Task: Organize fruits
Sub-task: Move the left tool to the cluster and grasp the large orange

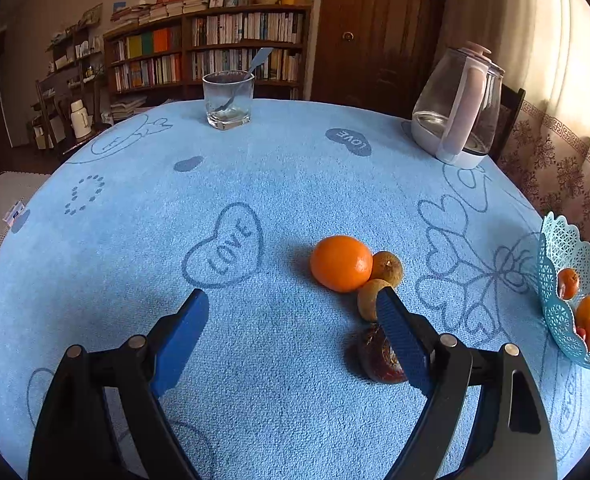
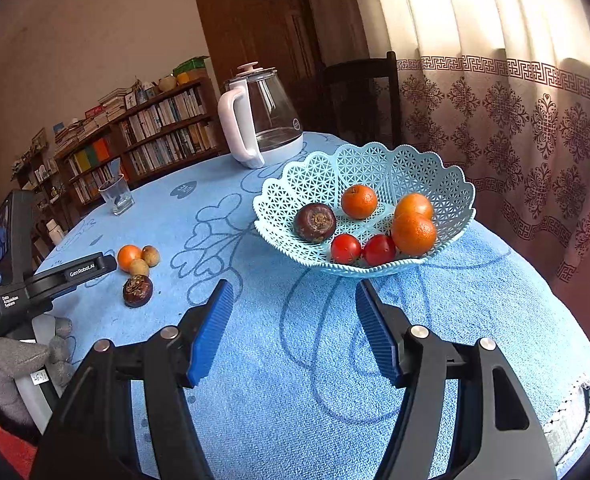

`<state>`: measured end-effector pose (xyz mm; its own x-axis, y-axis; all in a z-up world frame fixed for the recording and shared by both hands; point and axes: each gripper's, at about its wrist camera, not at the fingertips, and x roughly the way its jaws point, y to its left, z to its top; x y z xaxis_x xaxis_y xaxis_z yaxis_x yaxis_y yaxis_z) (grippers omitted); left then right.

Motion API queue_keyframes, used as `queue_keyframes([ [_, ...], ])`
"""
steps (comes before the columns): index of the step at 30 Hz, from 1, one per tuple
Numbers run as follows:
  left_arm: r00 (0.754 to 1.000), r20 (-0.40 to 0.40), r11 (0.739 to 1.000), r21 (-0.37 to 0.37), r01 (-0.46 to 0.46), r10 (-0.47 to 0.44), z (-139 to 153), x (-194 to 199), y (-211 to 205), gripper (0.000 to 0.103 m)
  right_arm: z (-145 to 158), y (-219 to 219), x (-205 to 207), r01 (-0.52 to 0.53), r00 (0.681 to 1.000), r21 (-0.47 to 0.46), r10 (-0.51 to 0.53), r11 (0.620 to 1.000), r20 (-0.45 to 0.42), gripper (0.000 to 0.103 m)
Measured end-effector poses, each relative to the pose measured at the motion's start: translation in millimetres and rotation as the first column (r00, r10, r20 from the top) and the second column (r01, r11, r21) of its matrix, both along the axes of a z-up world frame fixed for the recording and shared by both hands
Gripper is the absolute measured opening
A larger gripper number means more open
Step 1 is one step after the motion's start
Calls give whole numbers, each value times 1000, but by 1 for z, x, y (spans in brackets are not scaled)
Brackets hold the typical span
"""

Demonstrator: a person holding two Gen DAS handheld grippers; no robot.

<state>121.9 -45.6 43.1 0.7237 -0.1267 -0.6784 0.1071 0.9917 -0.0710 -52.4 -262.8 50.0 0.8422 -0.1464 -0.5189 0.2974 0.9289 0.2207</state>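
Observation:
On the blue tablecloth lie an orange (image 1: 341,263), two small brown fruits (image 1: 387,267) and a dark purple fruit (image 1: 377,356), close together. My left gripper (image 1: 293,300) is open just short of them; its right finger (image 1: 399,332) covers part of the dark fruit and the nearer brown one. The light blue lattice basket (image 2: 375,164) holds three oranges (image 2: 413,234), two red fruits (image 2: 345,248) and a dark purple fruit (image 2: 315,222). My right gripper (image 2: 293,290) is open and empty over the cloth, in front of the basket. The same loose fruit group (image 2: 137,290) shows far left.
A glass kettle (image 1: 455,120) stands at the table's far right and a tumbler with a spoon (image 1: 227,100) at the far edge. A dark chair (image 2: 359,100) and a curtain stand behind the basket. A grey-gloved hand (image 2: 19,360) holds the left tool.

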Motion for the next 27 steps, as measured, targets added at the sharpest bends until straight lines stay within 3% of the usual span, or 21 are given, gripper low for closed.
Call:
queue_keyframes([
  [3,1000,-10,1000,8,13,-13,-2,11,-6,85,-2,-1,0,-1,1000,7,1,1000,-4,73],
  [17,998,-54,1000,1,22,-22,-15,50,-13,83,-8,-1,7,-24,999,13,24,1000,-31,73],
  [22,996,-72,996,-67,52,-57,-19,55,-7,55,-9,0,10,-24,999,10,24,1000,-43,73],
  [27,992,-88,991,-112,79,-89,-21,56,-4,43,-9,4,12,-26,998,-3,26,1000,-51,73],
])
